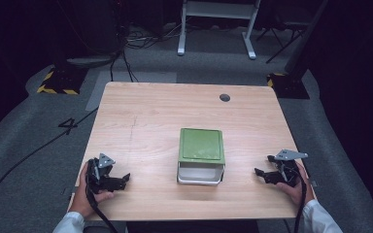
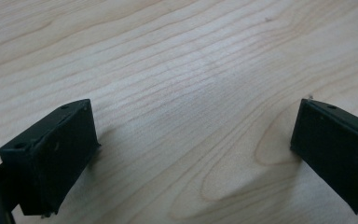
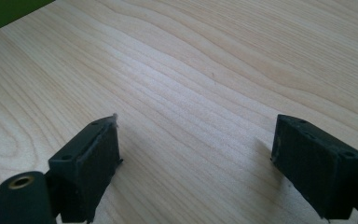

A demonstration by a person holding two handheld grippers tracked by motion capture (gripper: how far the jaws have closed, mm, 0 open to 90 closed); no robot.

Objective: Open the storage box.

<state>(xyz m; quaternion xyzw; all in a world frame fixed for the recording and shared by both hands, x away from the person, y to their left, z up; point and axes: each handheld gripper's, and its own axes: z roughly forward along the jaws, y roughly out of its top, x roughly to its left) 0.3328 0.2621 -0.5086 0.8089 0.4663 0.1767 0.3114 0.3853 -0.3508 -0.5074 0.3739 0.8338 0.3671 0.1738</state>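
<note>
A white box with a green lid (image 1: 201, 155) sits in the middle of the wooden table (image 1: 150, 116), nearer the front edge. My left gripper (image 1: 119, 179) rests low at the front left, held by a hand, its jaws wide apart over bare wood (image 2: 191, 130). At the front right my right gripper (image 1: 263, 167) points toward the box, also open with nothing between its fingers (image 3: 196, 140). A green corner of the lid (image 3: 4, 11) shows at the top left of the right gripper view.
A round grey cable port (image 1: 225, 97) is set into the table's far right part. Beyond the table stand a white frame (image 1: 218, 24), cables on the grey floor and yellow-black marked bases (image 1: 58, 82).
</note>
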